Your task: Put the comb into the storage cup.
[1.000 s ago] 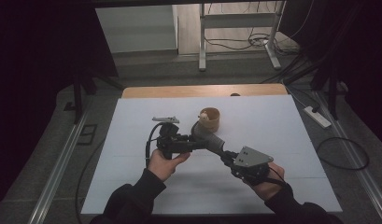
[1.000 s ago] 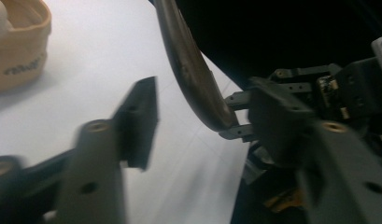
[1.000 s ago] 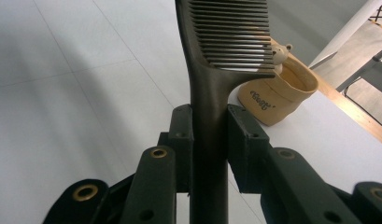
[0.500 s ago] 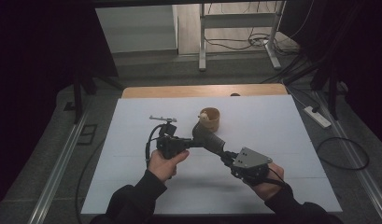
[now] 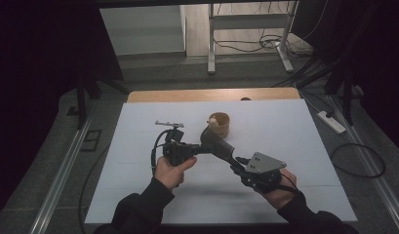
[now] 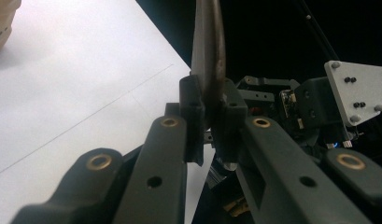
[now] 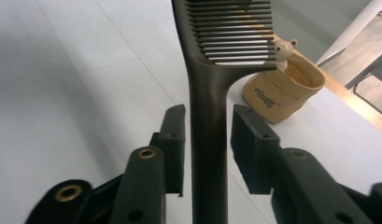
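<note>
High view: comb (image 5: 217, 145) mid-table beside tan cup (image 5: 219, 124), bare white table (image 5: 304, 131) on every side. Left gripper (image 6: 207, 109) clamped on comb. Right gripper (image 7: 208, 133) just been opening, pads off the handle between them.

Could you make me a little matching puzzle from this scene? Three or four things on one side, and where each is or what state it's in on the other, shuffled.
Things:
1. comb
2. left claw
3. right claw
4. tan cup

States or places:
A. jaws apart on either side of the comb's handle, pads not pressing
B. stands on the white table, a small bear figure at its rim
C. dark, with a row of teeth, held up between both claws
D. jaws clamped on the comb

Pairs: 1-C, 2-D, 3-A, 4-B
</note>
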A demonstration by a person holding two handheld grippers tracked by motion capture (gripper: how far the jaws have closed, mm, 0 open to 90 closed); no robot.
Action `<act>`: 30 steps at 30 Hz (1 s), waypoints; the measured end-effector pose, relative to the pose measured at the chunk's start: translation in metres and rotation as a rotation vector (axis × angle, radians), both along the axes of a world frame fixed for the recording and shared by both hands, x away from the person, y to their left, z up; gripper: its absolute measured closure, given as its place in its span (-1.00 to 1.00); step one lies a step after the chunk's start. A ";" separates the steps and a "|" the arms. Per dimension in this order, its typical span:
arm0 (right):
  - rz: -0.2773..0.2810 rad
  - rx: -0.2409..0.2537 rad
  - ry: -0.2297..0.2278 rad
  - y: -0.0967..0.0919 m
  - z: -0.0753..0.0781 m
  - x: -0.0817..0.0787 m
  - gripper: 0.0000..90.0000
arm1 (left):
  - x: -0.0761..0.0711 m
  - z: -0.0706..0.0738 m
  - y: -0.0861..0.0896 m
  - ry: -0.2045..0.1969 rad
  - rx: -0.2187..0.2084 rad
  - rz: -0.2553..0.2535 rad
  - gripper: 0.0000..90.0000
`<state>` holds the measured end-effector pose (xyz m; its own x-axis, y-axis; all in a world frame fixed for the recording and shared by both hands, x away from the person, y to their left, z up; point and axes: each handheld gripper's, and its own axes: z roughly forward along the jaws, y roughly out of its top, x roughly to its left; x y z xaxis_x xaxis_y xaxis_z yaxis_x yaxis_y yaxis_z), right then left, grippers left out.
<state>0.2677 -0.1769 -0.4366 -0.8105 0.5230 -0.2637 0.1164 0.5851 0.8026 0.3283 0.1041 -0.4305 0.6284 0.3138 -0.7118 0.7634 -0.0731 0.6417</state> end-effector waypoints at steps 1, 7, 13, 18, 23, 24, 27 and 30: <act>0.000 0.002 0.005 0.000 0.000 0.000 0.39 | 0.000 0.000 0.000 -0.005 0.005 0.001 0.85; -0.004 0.008 0.035 -0.001 0.000 0.002 0.22 | -0.001 0.002 0.000 -0.035 0.022 0.009 0.85; -0.010 0.008 0.075 -0.002 -0.001 0.005 0.01 | -0.002 0.005 0.003 -0.064 0.037 0.023 0.85; -0.009 -0.006 0.091 -0.005 -0.002 0.007 -0.09 | -0.003 0.007 0.004 -0.089 0.059 0.034 0.85; -0.019 -0.002 0.104 -0.008 -0.002 0.009 -0.16 | -0.003 0.008 0.005 -0.102 0.071 0.044 0.85; -0.019 0.007 0.114 -0.009 -0.002 0.010 -0.20 | -0.003 0.009 0.006 -0.115 0.080 0.047 0.85; -0.025 0.010 0.121 -0.011 -0.002 0.010 -0.24 | -0.004 0.010 0.006 -0.125 0.091 0.054 0.85; -0.025 0.015 0.138 -0.013 -0.002 0.011 -0.33 | -0.005 0.012 0.007 -0.140 0.106 0.064 0.85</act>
